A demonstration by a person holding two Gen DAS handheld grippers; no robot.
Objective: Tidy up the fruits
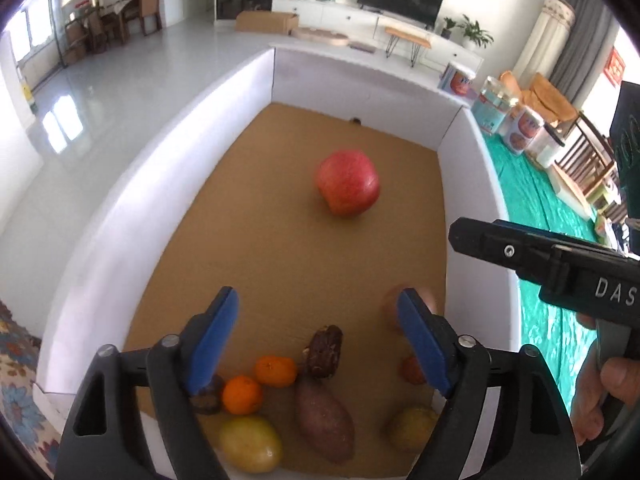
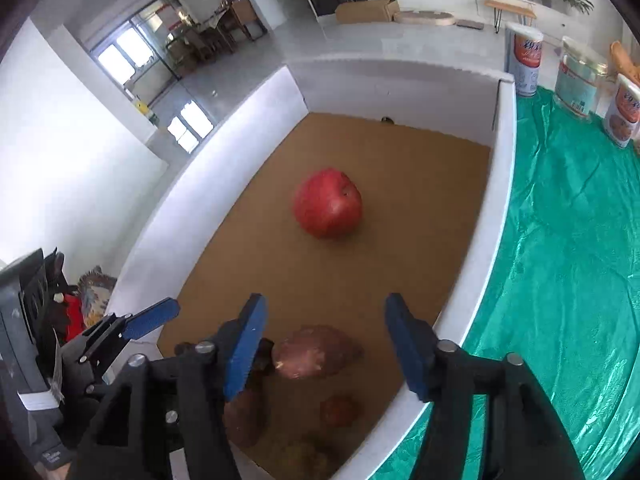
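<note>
A white-walled box (image 1: 132, 216) with a brown floor holds the fruit. A red apple (image 1: 348, 182) (image 2: 328, 202) sits alone mid-floor. My left gripper (image 1: 320, 320) hangs open over the near end, above two oranges (image 1: 276, 370), a dark brown piece (image 1: 324, 352), a sweet potato (image 1: 324, 420) and two yellow-green fruits (image 1: 250, 444). A blurred pinkish shape shows behind its right finger. My right gripper (image 2: 326, 340) is open too. A reddish sweet potato (image 2: 316, 350) lies between and below its pads, and neither pad presses on it. A small red fruit (image 2: 340, 410) lies nearer.
A green cloth (image 2: 560, 280) covers the table to the right of the box. Tins and a clear jar (image 2: 578, 80) stand at its far end. The right gripper's body (image 1: 560, 268) and a hand cross the left wrist view's right side.
</note>
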